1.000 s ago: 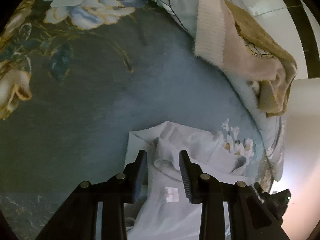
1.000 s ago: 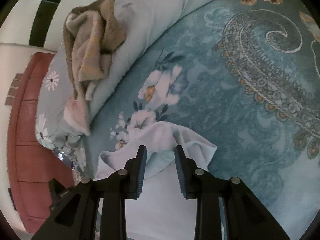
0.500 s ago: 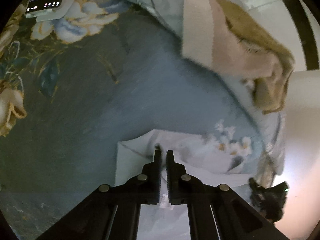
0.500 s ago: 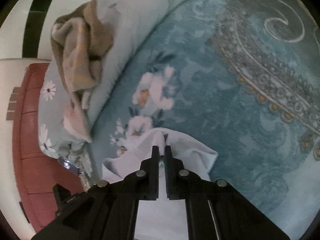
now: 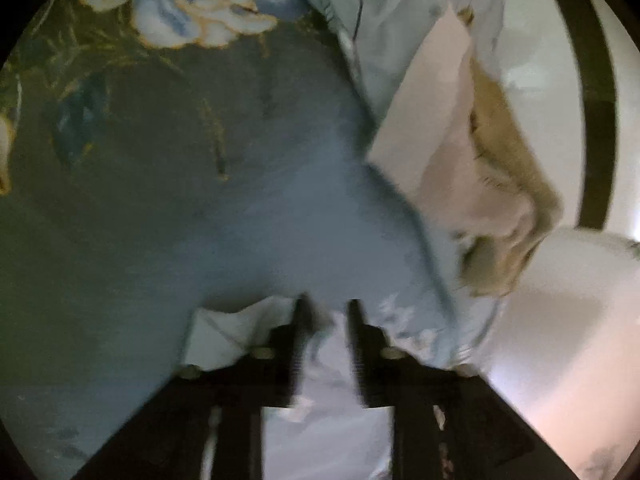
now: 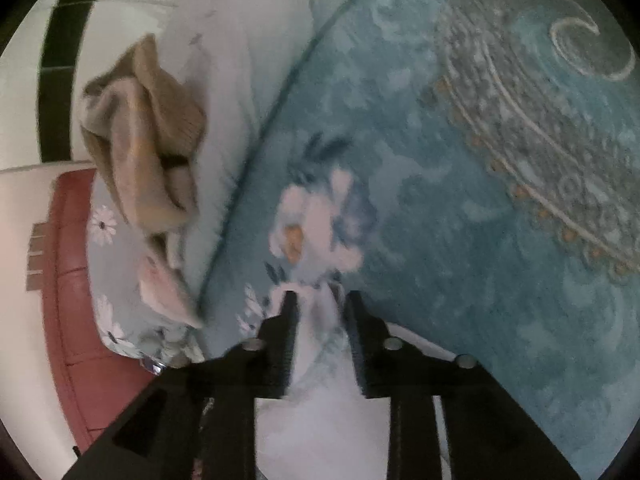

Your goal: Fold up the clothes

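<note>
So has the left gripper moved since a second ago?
Yes. The left gripper has drawn nearer the beige garment on the bed's edge; the big printed flower has slid toward the frame's top. Its jaws are opening.

I see a pale white garment [image 5: 224, 340] lying rumpled on the blue flowered bedspread, its near edge bunched into soft folds. From the right wrist view the same cloth [image 6: 320, 392] spreads flat and light toward me. Farther off, a tan and cream knitted piece [image 6: 148, 148] sits crumpled in a heap on the pillow.
</note>
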A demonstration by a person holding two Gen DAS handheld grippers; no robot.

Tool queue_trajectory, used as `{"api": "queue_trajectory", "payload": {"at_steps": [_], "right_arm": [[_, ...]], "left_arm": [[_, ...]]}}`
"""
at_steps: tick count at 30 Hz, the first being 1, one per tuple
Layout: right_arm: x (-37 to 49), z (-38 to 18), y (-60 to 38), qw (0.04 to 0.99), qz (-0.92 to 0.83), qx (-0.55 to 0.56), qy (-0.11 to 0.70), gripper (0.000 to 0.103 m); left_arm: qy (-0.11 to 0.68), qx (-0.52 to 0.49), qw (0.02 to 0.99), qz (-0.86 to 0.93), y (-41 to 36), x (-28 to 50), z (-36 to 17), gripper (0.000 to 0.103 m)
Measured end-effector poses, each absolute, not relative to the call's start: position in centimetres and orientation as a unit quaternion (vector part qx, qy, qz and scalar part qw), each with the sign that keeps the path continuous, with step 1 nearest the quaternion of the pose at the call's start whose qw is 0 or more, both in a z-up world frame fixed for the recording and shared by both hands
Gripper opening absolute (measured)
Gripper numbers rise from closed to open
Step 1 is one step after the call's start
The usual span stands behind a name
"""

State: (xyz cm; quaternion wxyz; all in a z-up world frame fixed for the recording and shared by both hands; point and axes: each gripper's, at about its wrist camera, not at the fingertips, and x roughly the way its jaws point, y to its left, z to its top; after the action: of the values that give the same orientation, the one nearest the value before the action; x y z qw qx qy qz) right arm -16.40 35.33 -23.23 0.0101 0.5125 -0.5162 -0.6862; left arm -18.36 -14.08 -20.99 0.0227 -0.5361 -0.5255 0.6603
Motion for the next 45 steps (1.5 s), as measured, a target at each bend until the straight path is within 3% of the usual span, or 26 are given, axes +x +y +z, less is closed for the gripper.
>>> {"api": "queue_trajectory", "payload": {"at_steps": [6, 12, 17, 18, 20, 21, 22, 24, 28, 31, 37, 42, 43, 45], "right_arm": [[-16.7, -21.6, 36.3, 0.008, -0.719, 0.482, -0.500, 0.036], [-15.8, -21.3, 35.9, 0.021, -0.733, 0.528, -0.428, 0.036], [-15.9, -21.6, 34.8, 0.035, -0.725, 0.547, -0.417, 0.036], [-16.1, -21.6, 34.5, 0.037, -0.723, 0.550, -0.416, 0.035], [-16.6, -21.5, 34.0, 0.041, -0.721, 0.556, -0.411, 0.023], [-16.9, -21.4, 33.7, 0.042, -0.723, 0.560, -0.402, 0.008], [-17.2, -21.2, 33.3, 0.044, -0.726, 0.562, -0.394, 0.006], [-17.9, -20.8, 32.8, 0.049, -0.728, 0.568, -0.380, 0.005], [-18.4, -20.4, 32.8, 0.064, -0.719, 0.571, -0.392, 0.004], [-18.8, -20.8, 33.6, 0.069, -0.703, 0.556, -0.437, 0.004], [-18.3, -23.7, 35.2, 0.043, -0.661, 0.518, -0.540, 0.004], [-17.5, -26.2, 35.5, 0.012, -0.633, 0.516, -0.577, 0.008], [-17.4, -26.3, 35.6, 0.008, -0.633, 0.518, -0.575, 0.008], [-17.4, -26.0, 35.8, 0.002, -0.639, 0.519, -0.567, 0.011]], "left_arm": [[-0.524, -0.492, 0.037, 0.694, -14.5, -19.4, -17.9, 0.053], [-0.368, -0.560, 0.017, 0.742, -14.2, -18.7, -16.9, 0.056], [-0.373, -0.609, 0.016, 0.699, -13.3, -19.2, -19.6, 0.056], [-0.373, -0.616, 0.017, 0.694, -13.2, -19.3, -20.0, 0.055], [-0.369, -0.624, 0.015, 0.689, -13.2, -19.5, -20.4, 0.054], [-0.367, -0.624, 0.016, 0.689, -13.2, -19.6, -20.4, 0.050], [-0.366, -0.624, 0.017, 0.690, -13.2, -19.7, -20.4, 0.045], [-0.344, -0.632, 0.018, 0.694, -13.1, -20.1, -20.2, 0.020], [-0.295, -0.648, 0.037, 0.701, -12.3, -21.2, -19.5, 0.008], [-0.346, -0.642, 0.065, 0.681, -12.3, -21.9, -19.7, 0.005], [-0.547, -0.567, 0.052, 0.613, -15.3, -20.8, -22.2, 0.005], [-0.565, -0.557, 0.022, 0.608, -15.6, -20.0, -24.2, 0.007], [-0.568, -0.553, 0.020, 0.609, -15.7, -19.9, -24.4, 0.009], [-0.577, -0.538, 0.015, 0.614, -16.1, -19.6, -24.3, 0.028]]}}
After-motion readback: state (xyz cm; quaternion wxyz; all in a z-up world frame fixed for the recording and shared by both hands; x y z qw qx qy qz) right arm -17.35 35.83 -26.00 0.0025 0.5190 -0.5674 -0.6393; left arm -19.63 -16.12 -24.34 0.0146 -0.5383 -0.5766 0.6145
